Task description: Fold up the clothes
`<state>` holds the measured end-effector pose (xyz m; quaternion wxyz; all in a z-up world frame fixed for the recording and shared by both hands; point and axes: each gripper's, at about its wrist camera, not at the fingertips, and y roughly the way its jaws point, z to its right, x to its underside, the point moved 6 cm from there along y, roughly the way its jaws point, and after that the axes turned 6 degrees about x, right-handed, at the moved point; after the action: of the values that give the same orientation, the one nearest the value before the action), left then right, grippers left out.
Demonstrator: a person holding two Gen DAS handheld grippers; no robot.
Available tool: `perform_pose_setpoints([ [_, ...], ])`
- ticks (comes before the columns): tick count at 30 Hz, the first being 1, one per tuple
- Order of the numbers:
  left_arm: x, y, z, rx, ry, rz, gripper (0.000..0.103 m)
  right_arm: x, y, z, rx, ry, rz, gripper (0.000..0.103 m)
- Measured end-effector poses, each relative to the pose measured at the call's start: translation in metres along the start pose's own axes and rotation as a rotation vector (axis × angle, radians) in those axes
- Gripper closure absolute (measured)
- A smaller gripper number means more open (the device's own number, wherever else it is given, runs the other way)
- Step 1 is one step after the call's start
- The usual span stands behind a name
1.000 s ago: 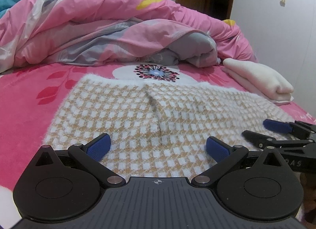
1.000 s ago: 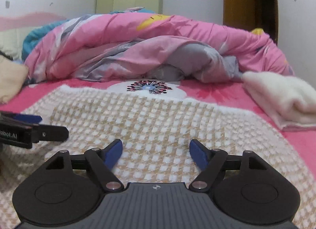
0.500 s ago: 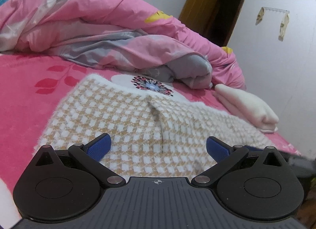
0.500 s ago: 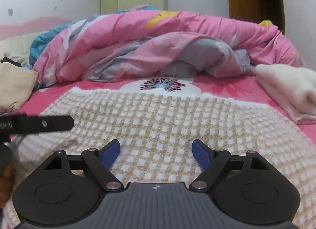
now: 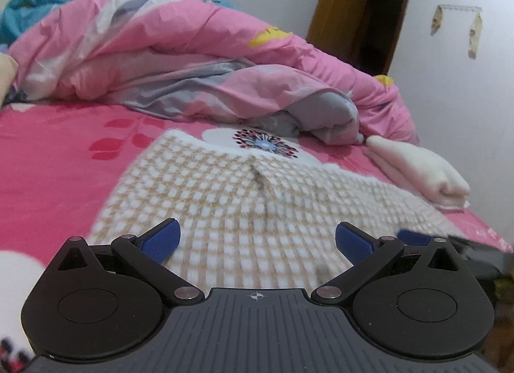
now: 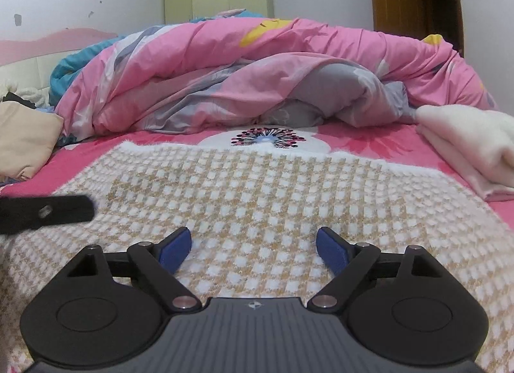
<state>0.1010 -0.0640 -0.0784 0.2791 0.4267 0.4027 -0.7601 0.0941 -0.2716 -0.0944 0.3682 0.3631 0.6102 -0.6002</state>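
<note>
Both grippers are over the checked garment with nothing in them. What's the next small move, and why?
Probably lower each gripper onto the near hem of the checked garment and pinch it. The garment lies flat on the pink sheet, and the left gripper stands open over it, gripping no cloth. The right gripper is opening, with nothing pinched between its pads. The folded cream cloth beside it looks done.

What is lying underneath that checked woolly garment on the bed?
The checked garment lies flat on a pink flowered bedsheet, which shows around its edges. Whatever is directly beneath its middle is covered.
</note>
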Motion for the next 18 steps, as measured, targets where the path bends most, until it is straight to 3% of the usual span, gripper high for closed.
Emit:
perform_pose_setpoints([
  [10, 0.037, -0.072, 0.006, 0.035, -0.066, -0.018, 0.0, 0.002, -0.002, 0.001, -0.003, 0.005, 0.007, 0.016],
  [14, 0.058, -0.098, 0.009, 0.052, -0.067, 0.021, 0.0, 0.002, -0.002, 0.001, -0.003, 0.004, 0.009, 0.016],
  [18, 0.07, -0.108, 0.01, 0.055, -0.081, 0.018, 0.0, 0.002, -0.002, 0.001, -0.002, 0.005, 0.01, 0.016],
])
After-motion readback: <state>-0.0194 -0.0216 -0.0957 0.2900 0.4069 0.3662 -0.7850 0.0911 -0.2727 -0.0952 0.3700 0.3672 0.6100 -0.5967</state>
